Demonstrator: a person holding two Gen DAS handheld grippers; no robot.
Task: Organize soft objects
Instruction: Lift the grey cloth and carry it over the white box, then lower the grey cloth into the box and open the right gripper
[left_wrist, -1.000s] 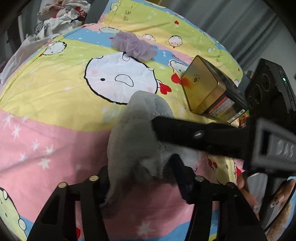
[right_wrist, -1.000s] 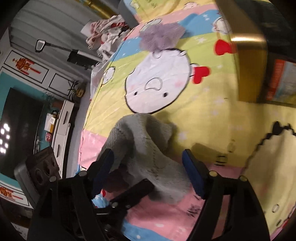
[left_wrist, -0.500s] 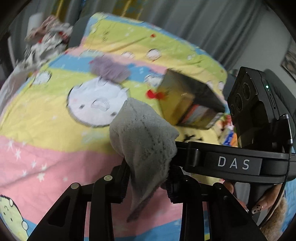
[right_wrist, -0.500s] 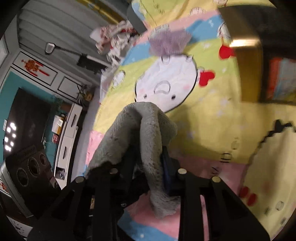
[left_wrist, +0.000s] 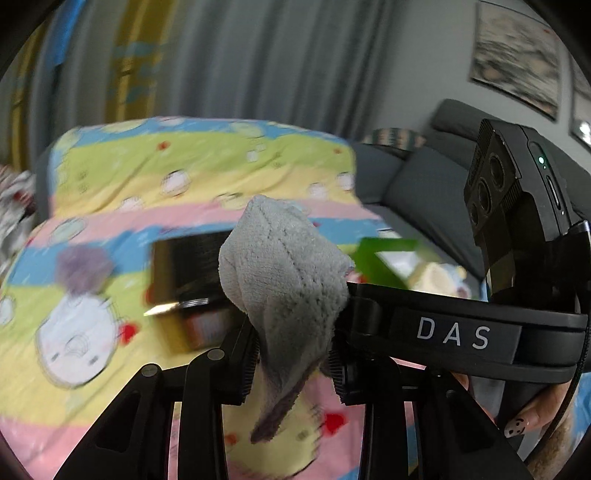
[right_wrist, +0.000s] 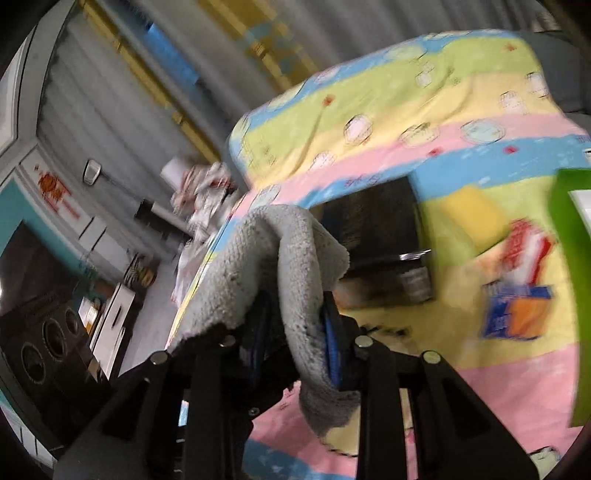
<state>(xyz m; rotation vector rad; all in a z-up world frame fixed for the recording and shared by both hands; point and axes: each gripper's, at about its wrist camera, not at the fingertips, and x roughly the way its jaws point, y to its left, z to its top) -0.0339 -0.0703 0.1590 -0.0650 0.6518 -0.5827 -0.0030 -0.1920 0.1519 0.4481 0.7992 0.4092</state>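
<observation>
Both tongs, left and right, are clamped on the grey fleece cloth above the bed; its loose hanging corner could slip free if they pull apart.

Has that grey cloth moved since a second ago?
Yes. The grey cloth, pinched by both the left gripper and right gripper, has gone up off the bedspread.

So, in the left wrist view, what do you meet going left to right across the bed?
Purple fluffy item → dark box → grey cloth, pinched in the left gripper → green box → the right gripper's camera block.
</observation>
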